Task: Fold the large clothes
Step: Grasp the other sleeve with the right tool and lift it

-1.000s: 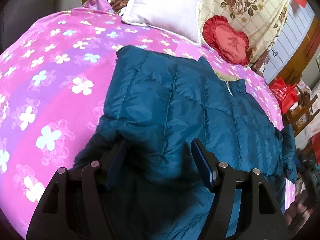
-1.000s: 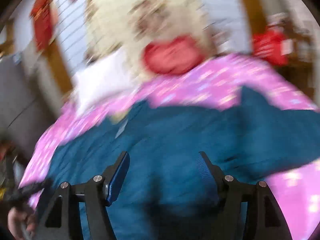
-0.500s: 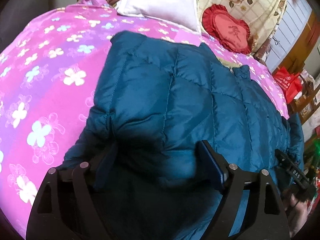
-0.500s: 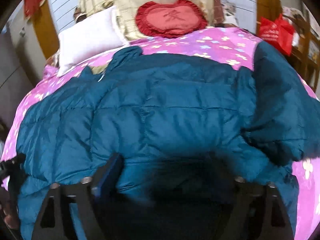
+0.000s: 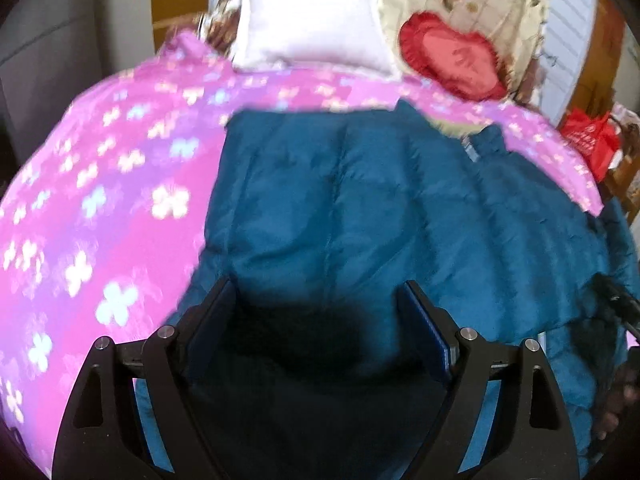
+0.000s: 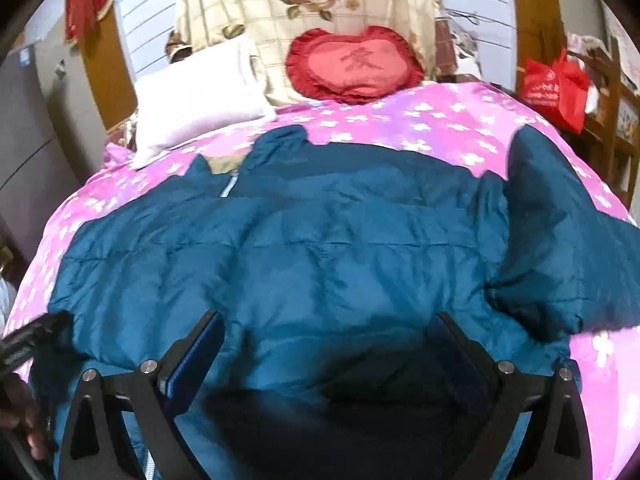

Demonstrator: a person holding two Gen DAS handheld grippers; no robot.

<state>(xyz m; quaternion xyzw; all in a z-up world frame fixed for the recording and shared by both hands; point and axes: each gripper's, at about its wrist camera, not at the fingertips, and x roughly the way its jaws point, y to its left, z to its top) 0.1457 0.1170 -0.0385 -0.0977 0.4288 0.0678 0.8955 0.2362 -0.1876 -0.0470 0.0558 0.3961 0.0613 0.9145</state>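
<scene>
A teal quilted puffer jacket [image 5: 360, 200] lies spread front-up across the bed, its collar and zipper [image 6: 230, 184] toward the pillows. One sleeve [image 6: 560, 240] is folded in on the right of the right wrist view. My left gripper [image 5: 316, 300] hangs open over the jacket's left hem, with padding bulging between the wide fingers and no pad pressing on it. My right gripper [image 6: 329, 320] is over the hem further right. Its jaws are opening and the jacket [image 6: 320, 240] swells up between them, loose.
A pink flowered bedcover [image 5: 100, 200] lies under the jacket. At the head are a white pillow [image 5: 312, 28], a red heart cushion [image 6: 354, 64] and a rose-patterned quilt [image 6: 320, 8]. A red bag [image 6: 556, 88] hangs on wooden furniture to the right. A grey cabinet [image 6: 24, 160] stands left.
Both pairs of fingers have spread wider over the hem. The right wrist view has dropped closer to the jacket and lost its blur. The left view has turned toward the pillow.
</scene>
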